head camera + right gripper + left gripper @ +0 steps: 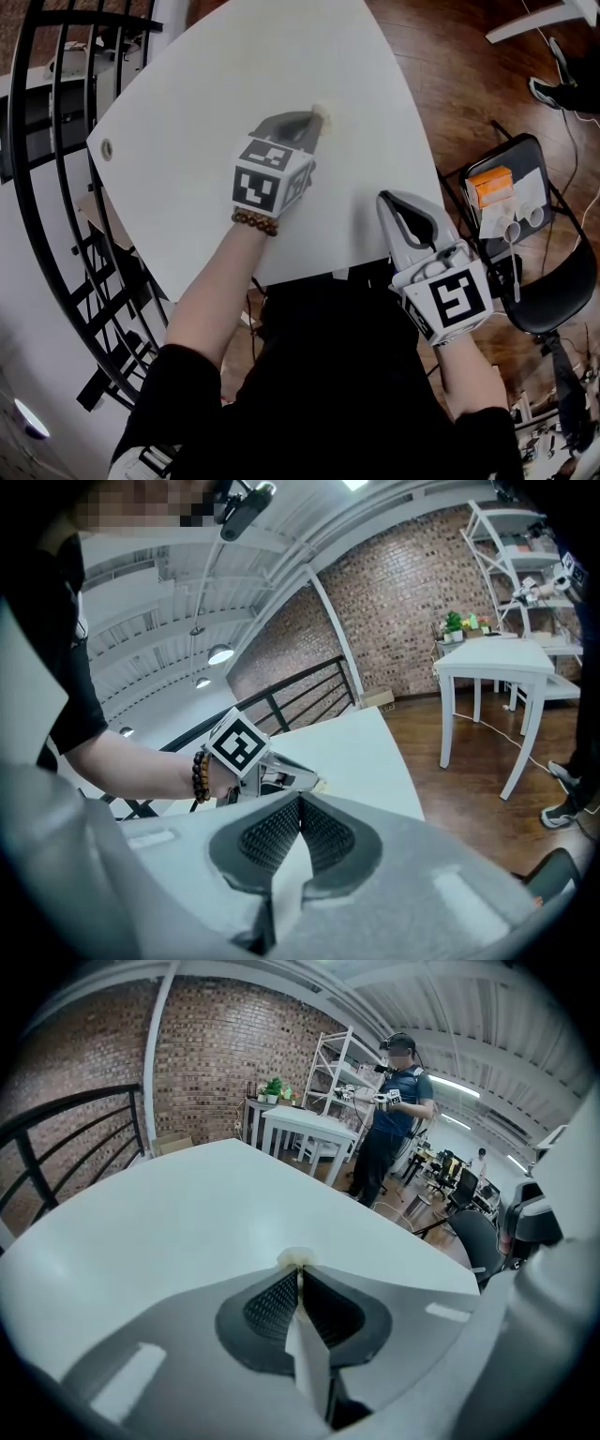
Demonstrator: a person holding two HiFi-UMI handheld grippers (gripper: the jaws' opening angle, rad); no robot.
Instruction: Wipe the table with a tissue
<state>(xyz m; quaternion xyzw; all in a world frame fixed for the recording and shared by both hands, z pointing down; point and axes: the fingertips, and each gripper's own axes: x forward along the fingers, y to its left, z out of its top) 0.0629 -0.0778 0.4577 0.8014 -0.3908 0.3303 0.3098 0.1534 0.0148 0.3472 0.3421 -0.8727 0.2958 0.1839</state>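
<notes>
White table [206, 84] is filling the scene, with a brick wall [216, 1063] and a black railing [56, 187] beyond it. The left gripper [312, 124] is clenching a tissue [322, 113] at its tips, and the small cream wad is poking out, seemingly touching the tabletop toward its right side. The right gripper [394, 200] is idling at the near edge, jaws together on nothing. The tissue is probably handling as soft, light and easily torn. Gripping the bunched bulk deep between the pads, with light pressure, is likely keeping it from slipping out.
</notes>
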